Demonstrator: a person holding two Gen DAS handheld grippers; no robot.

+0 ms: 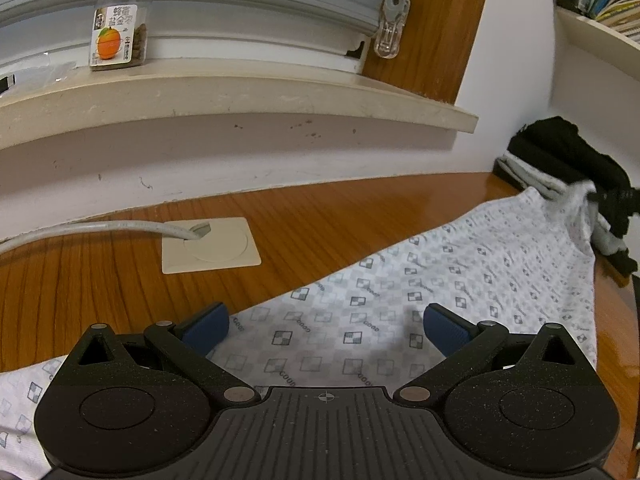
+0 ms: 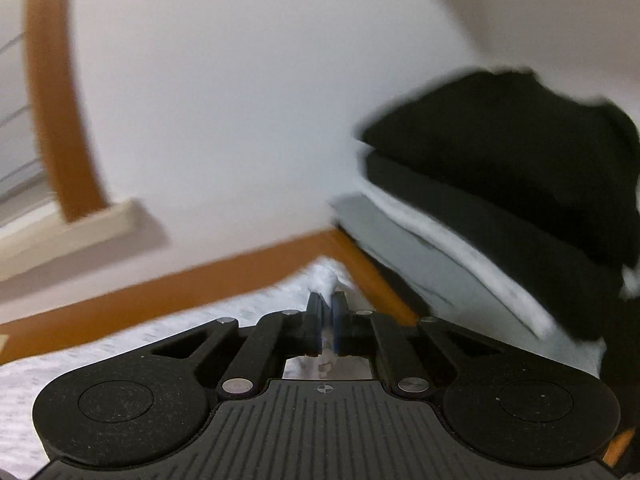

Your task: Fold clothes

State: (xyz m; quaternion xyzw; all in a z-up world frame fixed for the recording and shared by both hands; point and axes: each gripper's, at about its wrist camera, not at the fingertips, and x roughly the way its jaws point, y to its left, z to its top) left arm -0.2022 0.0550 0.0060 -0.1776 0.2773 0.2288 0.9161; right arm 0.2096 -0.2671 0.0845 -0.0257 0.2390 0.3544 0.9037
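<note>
The right gripper [image 2: 327, 312] is clamped on a corner of the patterned white garment [image 1: 400, 300], whose long axis runs from 7 toward 2 o'clock across the desk [image 1: 100, 272] beneath the wide-open, empty left gripper [image 1: 326, 326].

Left claw [image 1: 326, 326]: matte black speckled plastic body, two round domed hubs at lower left and lower right of frame, triangular cut-outs in the outer link arms, silver pivot pins at the joints. Blue ribbed pads [image 1: 208, 326] on the fingers. Centre plate ribbed with vertical grooves, small crosshair mark at its top edge. Right claw [image 2: 327, 312]: same black body, same hubs, silver pins, grooved plate with crosshair, blue pads [image 2: 339, 316] seen edge-on, orange piece at lower right corner.
</note>
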